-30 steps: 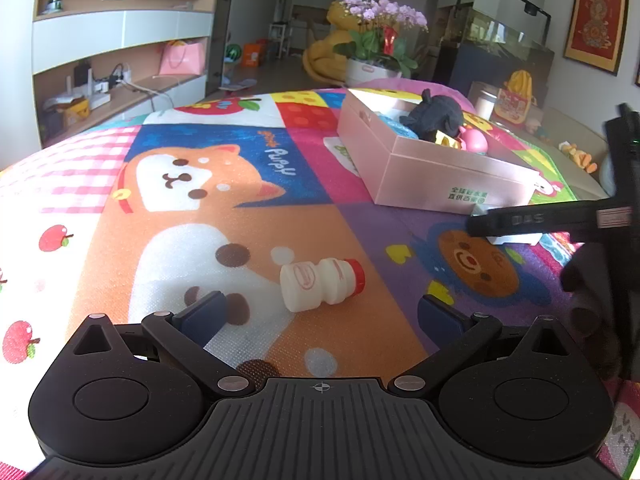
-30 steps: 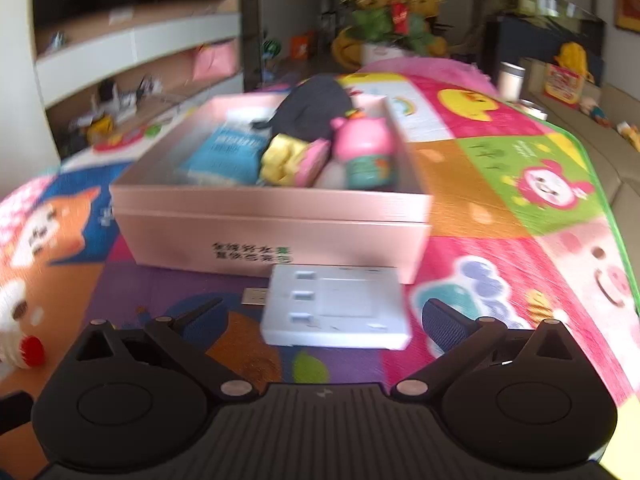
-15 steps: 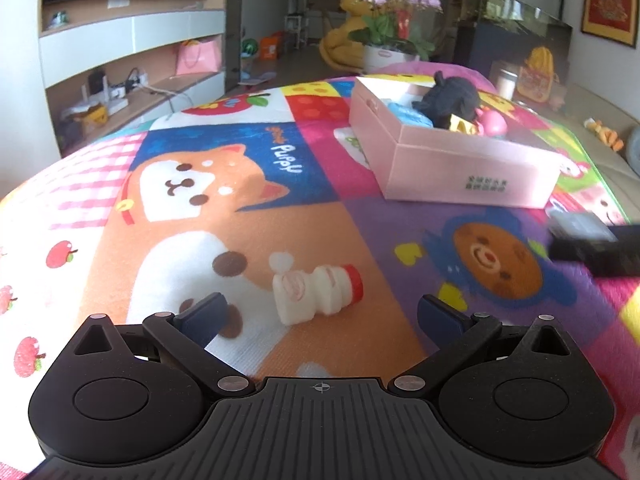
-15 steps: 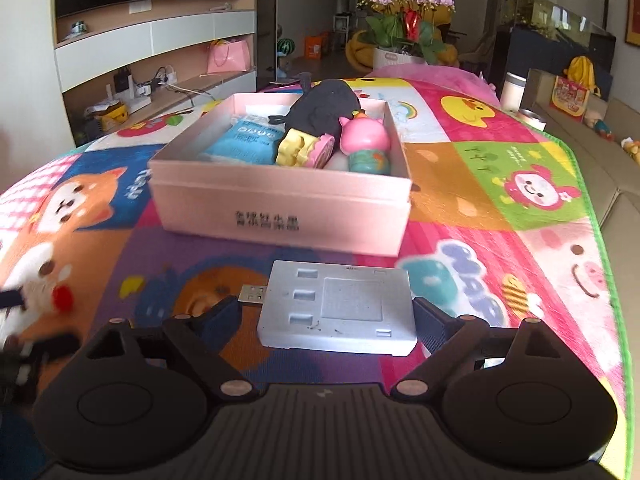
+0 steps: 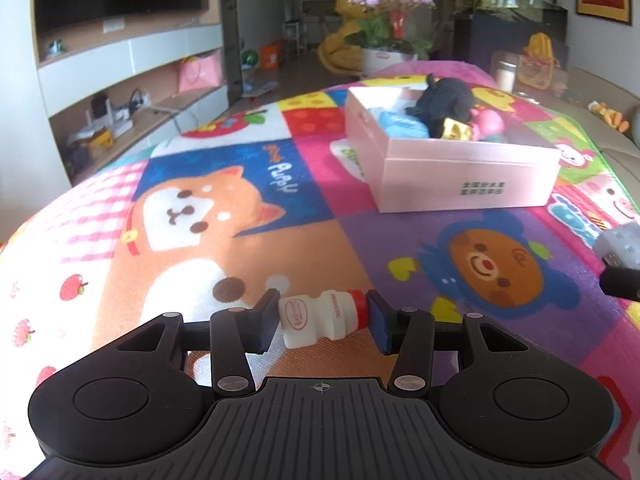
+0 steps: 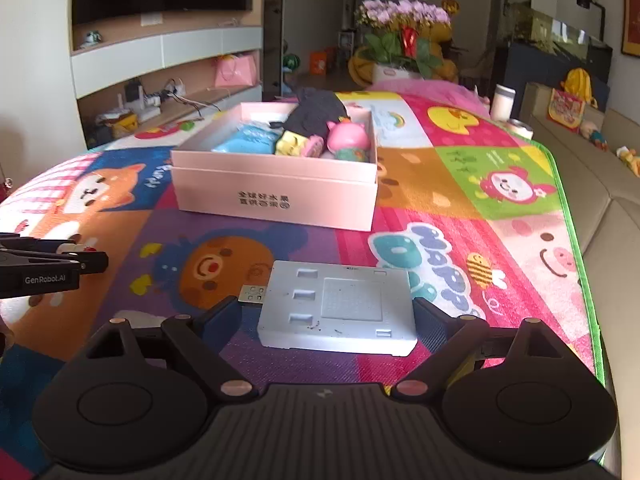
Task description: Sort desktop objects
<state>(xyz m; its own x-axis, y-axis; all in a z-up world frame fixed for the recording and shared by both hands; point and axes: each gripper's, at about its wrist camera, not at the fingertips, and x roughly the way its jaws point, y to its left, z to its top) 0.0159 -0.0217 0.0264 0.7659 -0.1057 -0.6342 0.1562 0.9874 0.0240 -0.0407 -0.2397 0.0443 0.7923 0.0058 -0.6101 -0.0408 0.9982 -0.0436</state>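
In the left wrist view, the left gripper [image 5: 322, 322] has just been closing, and its two dark fingers now press on the ends of a small white plastic drink bottle with a red cap [image 5: 320, 317]: one pad at its base, the other at the cap. The bottle lies sideways over the orange patch of a colourful cartoon play mat [image 5: 224, 204]. Further back and to the right on the mat stands an open pale pink cardboard box [image 5: 460, 178], holding a dark plush toy [image 5: 444, 100], a blue packet [image 5: 400, 124] and a pink toy figure [image 5: 486, 120]

In the right wrist view, the right gripper [image 6: 328, 320] has its fingers spread wide on either side of a flat pale grey rectangular device with a metal USB plug [image 6: 340, 308], which sits squarely between them, near the box; whether the pads actually press its sides I cannot tell
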